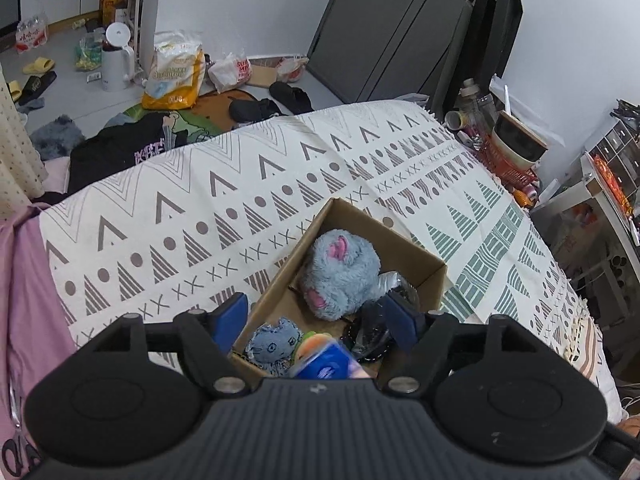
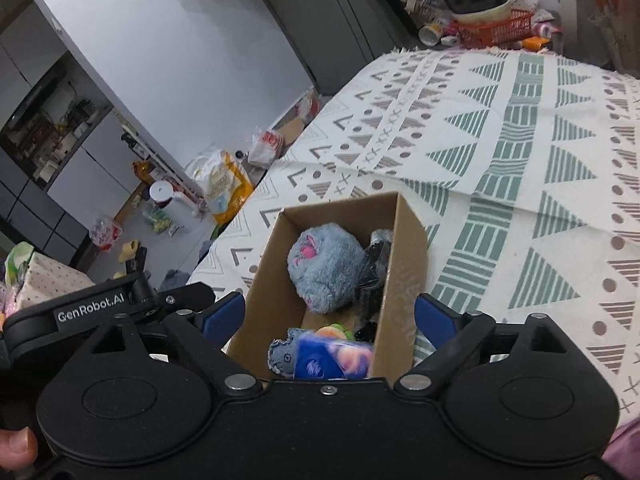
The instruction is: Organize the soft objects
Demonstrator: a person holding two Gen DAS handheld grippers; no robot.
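My left gripper (image 1: 316, 316) reads "GenRobot.AI". Both it and my right gripper (image 2: 330, 316) hover spread wide over the cardboard box (image 2: 400, 264) of plush toys.

An open brown cardboard box (image 2: 404, 276) is seen sitting on a cream cloth with green and brown triangles (image 2: 520, 168). A fluffy grey plush with pink patches (image 2: 326, 266) is packed inside, and the right gripper (image 2: 330, 316) is spread wide either side of the box.

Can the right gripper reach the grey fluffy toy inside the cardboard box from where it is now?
Probably yes. The right gripper is open and hangs over the near end of the cardboard box, whose top is open. The grey fluffy toy lies on top, nothing covering it, though a black plastic-wrapped item presses against one side.
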